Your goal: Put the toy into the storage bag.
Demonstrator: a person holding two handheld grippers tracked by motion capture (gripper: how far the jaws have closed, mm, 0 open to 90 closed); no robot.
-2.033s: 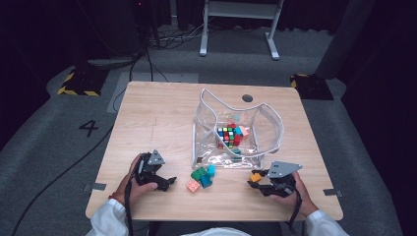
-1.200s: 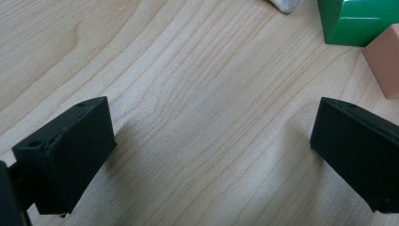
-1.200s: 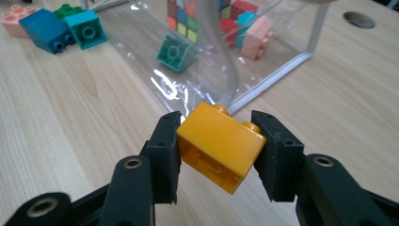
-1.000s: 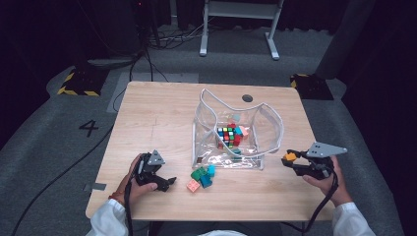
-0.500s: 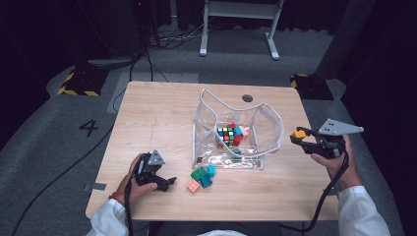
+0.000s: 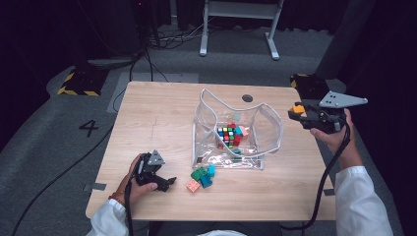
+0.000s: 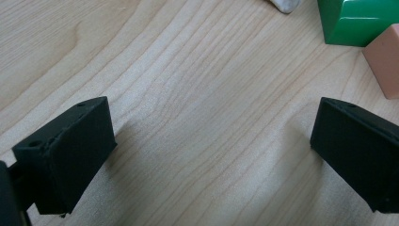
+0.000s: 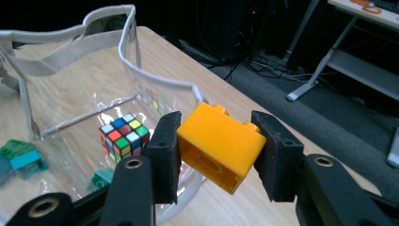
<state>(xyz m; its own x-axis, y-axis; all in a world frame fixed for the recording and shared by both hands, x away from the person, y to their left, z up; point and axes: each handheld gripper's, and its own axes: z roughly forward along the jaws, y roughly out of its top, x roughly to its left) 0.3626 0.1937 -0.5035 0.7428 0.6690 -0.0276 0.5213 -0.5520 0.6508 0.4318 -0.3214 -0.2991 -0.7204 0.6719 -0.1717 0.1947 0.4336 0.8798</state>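
I'm seeing a puzzle cube (image 6: 226, 136) sitting inside the clear bag (image 6: 268, 129); green (image 6: 198, 173), teal (image 6: 209, 170) and pink (image 6: 193, 185) blocks are lying clustered on the wooden table (image 6: 157, 113) just in front of it. A white stand (image 6: 239, 14) is standing on the grey floor beyond.

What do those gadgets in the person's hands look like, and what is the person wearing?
Each hand holds a black device: the left gripper and right gripper. Each ends in two blocky black jaws with small screw holes, carries a grey three-cornered plate on top, and trails a black cable. The person wears white sleeves, and something reddish circles the left wrist.
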